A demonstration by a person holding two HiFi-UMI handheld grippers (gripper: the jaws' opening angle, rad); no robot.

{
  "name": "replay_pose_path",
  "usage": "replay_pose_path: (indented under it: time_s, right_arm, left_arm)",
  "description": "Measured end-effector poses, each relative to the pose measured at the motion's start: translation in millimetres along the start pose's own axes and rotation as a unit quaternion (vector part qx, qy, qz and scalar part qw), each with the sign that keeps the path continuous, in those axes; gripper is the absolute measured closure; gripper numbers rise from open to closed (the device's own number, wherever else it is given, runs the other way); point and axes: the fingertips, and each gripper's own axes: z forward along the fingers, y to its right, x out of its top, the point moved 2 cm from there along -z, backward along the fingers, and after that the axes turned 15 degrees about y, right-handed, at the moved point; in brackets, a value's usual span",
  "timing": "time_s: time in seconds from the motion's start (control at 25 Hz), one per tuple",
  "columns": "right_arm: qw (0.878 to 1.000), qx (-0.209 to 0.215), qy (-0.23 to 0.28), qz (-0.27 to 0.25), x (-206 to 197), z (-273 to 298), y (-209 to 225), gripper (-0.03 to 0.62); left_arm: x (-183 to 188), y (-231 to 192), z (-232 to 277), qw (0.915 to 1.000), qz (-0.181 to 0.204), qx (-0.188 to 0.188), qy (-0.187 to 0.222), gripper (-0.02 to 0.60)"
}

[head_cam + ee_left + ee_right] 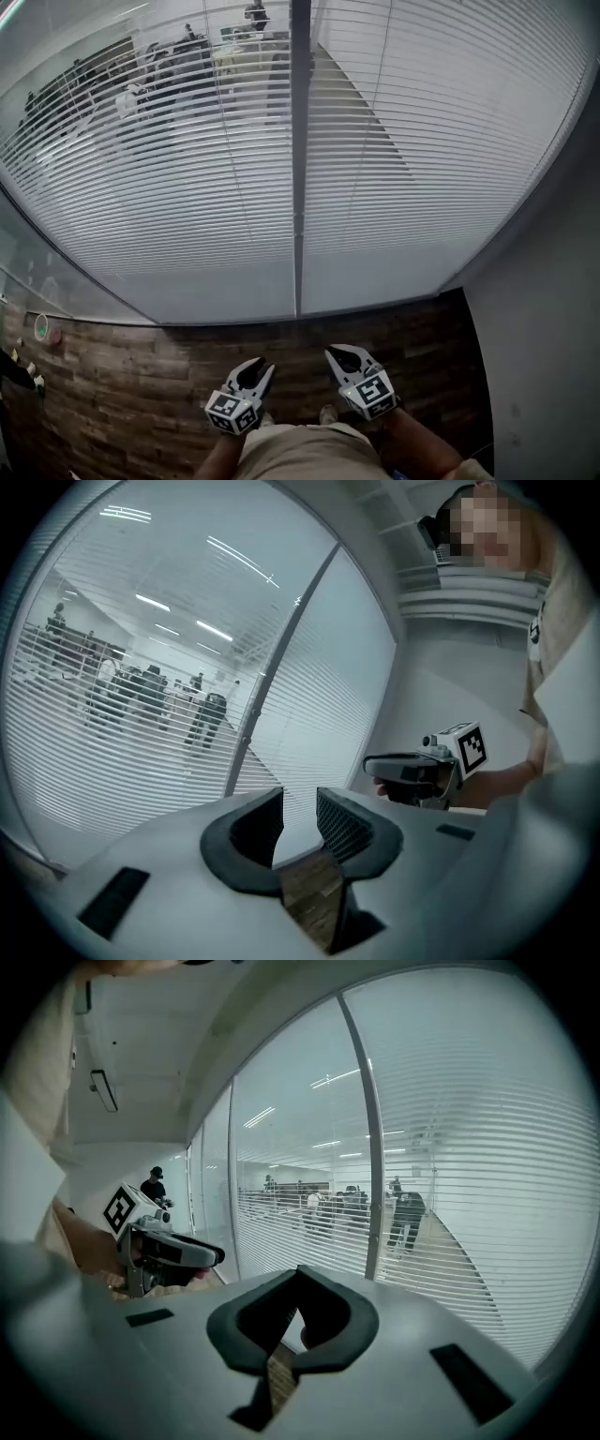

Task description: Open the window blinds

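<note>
White slatted blinds cover a glass wall ahead, split by a dark mullion (300,141). The left blind (169,197) has its slats turned enough to show an office behind it. The right blind (441,141) looks denser and whiter. Both grippers hang low near the person's waist, well short of the glass and touching nothing. My left gripper (254,366) (300,803) is open, with a narrow empty gap between its ribbed pads. My right gripper (340,352) (298,1276) is shut, tips together with nothing in them. Each gripper also shows in the other's view.
A wood-pattern floor (141,375) runs up to the base of the glass. A grey wall (544,356) closes the right side. Small objects, one with a green ring (41,326), lie at the far left by the glass. Desks and people are visible behind the left blind.
</note>
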Motion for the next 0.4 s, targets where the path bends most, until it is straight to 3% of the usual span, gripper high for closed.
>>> replay_pose_path:
  time_s: [0.2,0.4]
  right_arm:
    - [1.0,-0.016,-0.004,0.017,-1.3,-8.6,17.8,0.589]
    - [0.999,-0.031,0.005,0.021,12.0,-20.5,-18.1,0.589]
  left_arm:
    - [-6.3,7.2,17.0,0.9999,-0.004,0.002,-0.011,0.471]
    - [4.8,15.0,-28.0,0.9998,-0.014,-0.004,-0.017,0.471]
